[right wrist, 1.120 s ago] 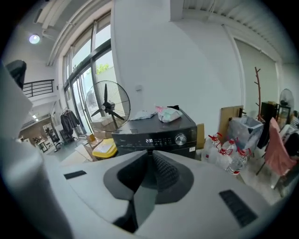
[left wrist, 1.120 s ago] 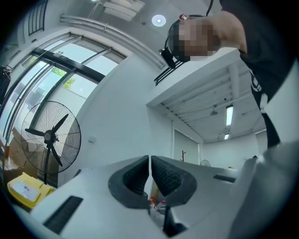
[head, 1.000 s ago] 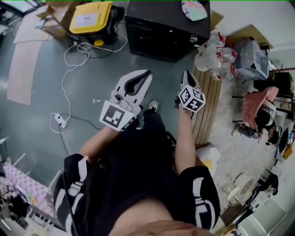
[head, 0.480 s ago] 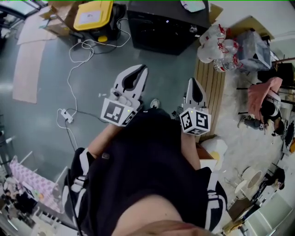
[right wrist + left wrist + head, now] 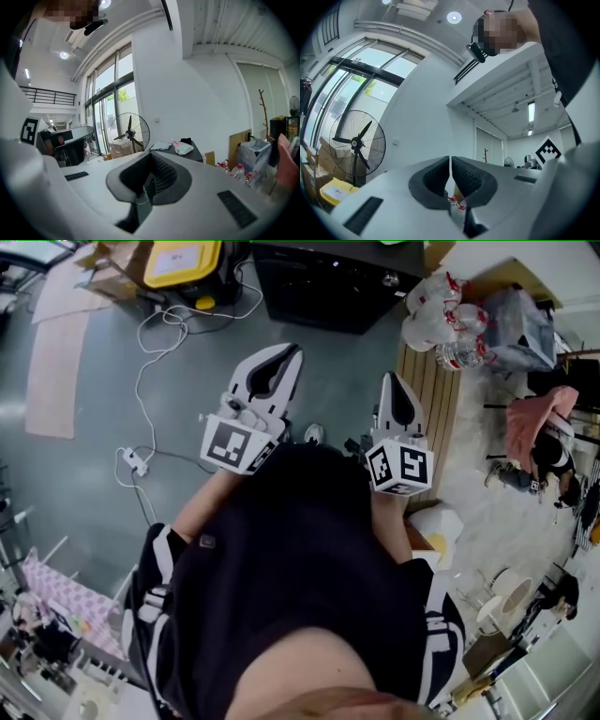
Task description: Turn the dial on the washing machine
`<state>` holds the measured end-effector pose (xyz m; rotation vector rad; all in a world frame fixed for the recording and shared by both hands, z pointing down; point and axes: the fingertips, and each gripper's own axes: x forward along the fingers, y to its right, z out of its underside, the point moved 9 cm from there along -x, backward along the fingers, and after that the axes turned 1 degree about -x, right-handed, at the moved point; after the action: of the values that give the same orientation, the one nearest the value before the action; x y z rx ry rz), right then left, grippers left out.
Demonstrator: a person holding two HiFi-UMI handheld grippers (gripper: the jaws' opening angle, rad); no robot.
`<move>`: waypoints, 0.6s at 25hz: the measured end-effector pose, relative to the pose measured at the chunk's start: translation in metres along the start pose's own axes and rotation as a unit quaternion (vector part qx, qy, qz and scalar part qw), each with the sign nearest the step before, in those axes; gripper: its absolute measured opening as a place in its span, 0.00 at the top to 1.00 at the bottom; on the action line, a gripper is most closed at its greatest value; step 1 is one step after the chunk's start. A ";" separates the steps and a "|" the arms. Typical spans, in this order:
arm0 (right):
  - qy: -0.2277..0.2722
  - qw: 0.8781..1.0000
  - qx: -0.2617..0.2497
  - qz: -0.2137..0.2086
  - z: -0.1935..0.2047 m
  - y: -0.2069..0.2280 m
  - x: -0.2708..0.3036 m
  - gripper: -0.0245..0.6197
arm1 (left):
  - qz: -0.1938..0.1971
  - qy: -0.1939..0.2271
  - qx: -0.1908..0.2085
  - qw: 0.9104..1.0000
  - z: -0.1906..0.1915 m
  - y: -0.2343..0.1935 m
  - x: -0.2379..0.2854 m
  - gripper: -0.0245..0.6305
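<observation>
Black boxy washing machine (image 5: 319,292) has slid to your 12 o'clock edge.
Left gripper (image 5: 284,352), right gripper (image 5: 394,381): jaws together, empty; open grey floor (image 5: 342,371) ahead; dial (image 5: 388,279) heading unreadable.

The smooth grey-green floor (image 5: 75,512) carries everything. A big black box-shaped machine (image 5: 328,287) stands at the far end. Beside it sits a brown cardboard box with a yellow plastic lid (image 5: 178,261). A long white cord (image 5: 141,371) curls across the floor to a small white plug block (image 5: 137,462). A flat pale pink mat (image 5: 52,371) lies at the left. At the right lies a wooden board made of slats (image 5: 427,418), with a pack of clear plastic bottles with red caps (image 5: 441,329) at its far end.
</observation>
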<state>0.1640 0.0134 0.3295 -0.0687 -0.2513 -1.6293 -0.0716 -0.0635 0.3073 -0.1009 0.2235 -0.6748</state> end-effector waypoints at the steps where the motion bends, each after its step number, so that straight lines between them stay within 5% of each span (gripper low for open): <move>1: -0.001 1.000 0.001 0.000 0.000 0.001 0.002 0.92 | 0.001 0.002 0.001 1.000 0.000 -0.001 0.002 0.91; 15: -0.015 1.000 0.007 0.004 0.003 0.020 0.010 0.92 | -0.001 0.007 0.004 1.000 0.000 0.005 0.012 0.91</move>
<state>0.1822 0.0028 0.3369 -0.0846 -0.2846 -1.6187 -0.0594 -0.0675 0.3043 -0.0883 0.2348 -0.6789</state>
